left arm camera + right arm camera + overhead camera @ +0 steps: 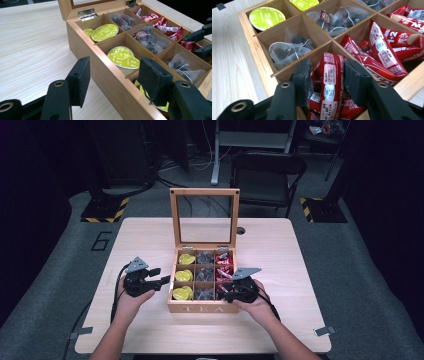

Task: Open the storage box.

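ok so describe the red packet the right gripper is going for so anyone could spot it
Start at the open wooden tea box in the middle of the table. Go to the corner compartment nearest the person's right hand, full of red sachets. The red sachet stands upright between the right gripper jaws, while its neighbours lie slanted or flat.

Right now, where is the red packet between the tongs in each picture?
High view: the red packet lies in the box's near right compartment, at the right tongs.
Left gripper view: red packets at the right edge; which one, I cannot tell.
Right gripper view: bottom middle, between the jaws.
Shared landmark: the wooden tea box.
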The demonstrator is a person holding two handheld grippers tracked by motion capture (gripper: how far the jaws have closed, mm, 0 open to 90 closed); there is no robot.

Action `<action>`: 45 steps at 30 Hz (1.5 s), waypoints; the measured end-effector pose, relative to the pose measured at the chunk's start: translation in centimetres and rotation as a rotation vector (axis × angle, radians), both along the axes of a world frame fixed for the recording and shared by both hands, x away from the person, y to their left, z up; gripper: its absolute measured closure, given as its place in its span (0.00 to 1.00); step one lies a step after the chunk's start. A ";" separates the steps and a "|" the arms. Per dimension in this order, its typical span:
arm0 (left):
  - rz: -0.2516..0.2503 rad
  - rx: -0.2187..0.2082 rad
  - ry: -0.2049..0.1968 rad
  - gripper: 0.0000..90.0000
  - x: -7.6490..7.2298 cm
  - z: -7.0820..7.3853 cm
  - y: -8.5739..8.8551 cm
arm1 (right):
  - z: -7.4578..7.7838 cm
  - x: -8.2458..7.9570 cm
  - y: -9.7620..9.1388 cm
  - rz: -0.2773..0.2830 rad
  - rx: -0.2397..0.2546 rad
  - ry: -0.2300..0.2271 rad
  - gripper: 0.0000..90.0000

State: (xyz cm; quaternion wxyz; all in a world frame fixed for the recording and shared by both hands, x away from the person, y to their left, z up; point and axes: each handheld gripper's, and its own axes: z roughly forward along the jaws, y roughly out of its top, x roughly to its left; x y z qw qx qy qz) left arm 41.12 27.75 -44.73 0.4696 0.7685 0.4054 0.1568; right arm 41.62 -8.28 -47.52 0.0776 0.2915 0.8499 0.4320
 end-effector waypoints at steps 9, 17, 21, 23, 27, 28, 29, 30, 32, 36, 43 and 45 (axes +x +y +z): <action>-0.007 0.009 0.004 0.48 0.0 0.0 0.1 | -0.3 0.0 0.4 0.013 0.007 0.001 0.72; 0.000 0.005 -0.003 0.48 0.0 0.0 0.1 | -0.3 0.1 0.1 0.030 0.026 0.013 0.79; -0.003 0.005 0.004 0.48 0.0 0.0 0.1 | -0.2 0.0 0.0 0.037 0.022 0.003 0.81; -0.005 0.009 0.002 0.48 0.0 0.0 0.1 | -0.2 -0.1 0.0 0.037 0.019 0.000 0.81; -0.003 0.010 0.002 0.48 0.0 0.0 0.1 | 0.1 -0.2 -0.1 0.048 0.015 -0.015 0.82; -0.002 0.010 0.002 0.48 0.0 0.0 0.1 | 0.2 -0.2 -0.2 0.047 0.018 -0.018 0.82; -0.003 0.009 0.002 0.48 0.0 0.0 0.1 | 0.3 -0.2 -0.3 0.048 0.024 -0.019 0.83; -0.003 0.009 0.002 0.48 0.0 0.0 0.1 | 0.4 -0.1 -0.5 0.046 0.027 -0.023 0.83; 0.001 0.004 0.002 0.48 0.0 0.0 0.1 | 0.7 -0.1 -0.7 0.040 0.033 -0.028 0.83; -0.004 0.008 0.006 0.48 0.0 0.0 -0.1 | 1.2 -0.2 -0.8 0.034 0.044 -0.047 0.83; 0.005 0.000 0.003 0.48 0.0 0.0 0.0 | 2.2 -0.2 -1.2 0.022 0.060 -0.073 0.83; 0.004 0.002 0.004 0.48 0.0 0.0 0.0 | 2.5 -0.2 -1.3 0.022 0.071 -0.074 0.83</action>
